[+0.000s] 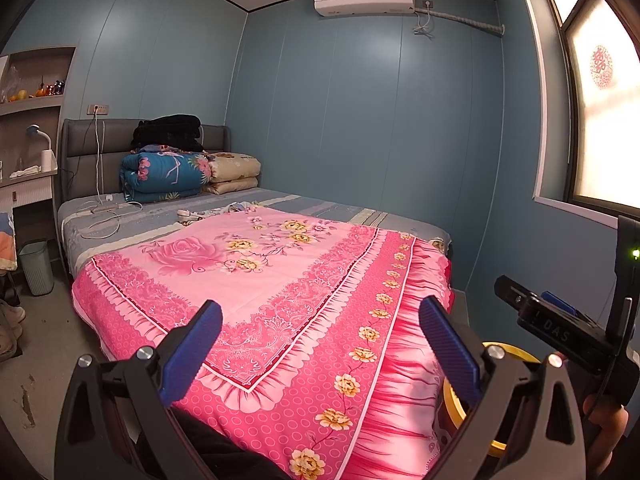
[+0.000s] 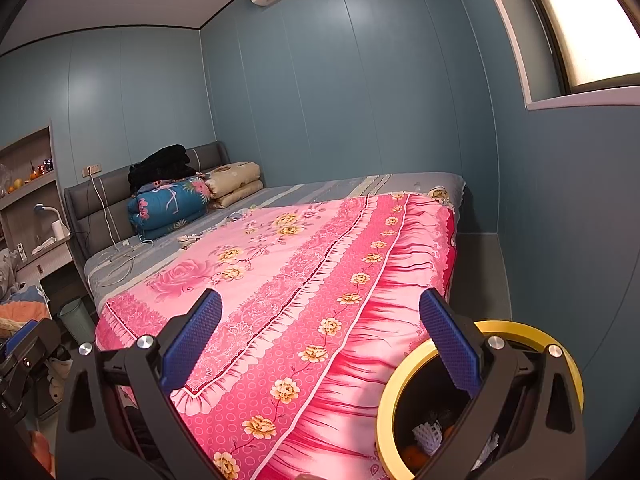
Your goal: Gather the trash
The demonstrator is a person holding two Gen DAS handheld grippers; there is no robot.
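Right wrist view: your right claw [image 2: 320, 344] gapes empty over the bed [image 2: 280, 280]; yellow-rimmed bin [image 2: 390, 384] sits just below-right, nearer than your open left claw [image 1: 320, 348].

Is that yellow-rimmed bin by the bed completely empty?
No. In the right wrist view the yellow-rimmed bin already holds some scraps, including a white foam net and something orange.

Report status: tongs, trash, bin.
Both tongs open, empty: left, right. Small litter mid-bed, past pink quilt. Yellow-rimmed bin at bed's foot, already holding scraps. Path clear.
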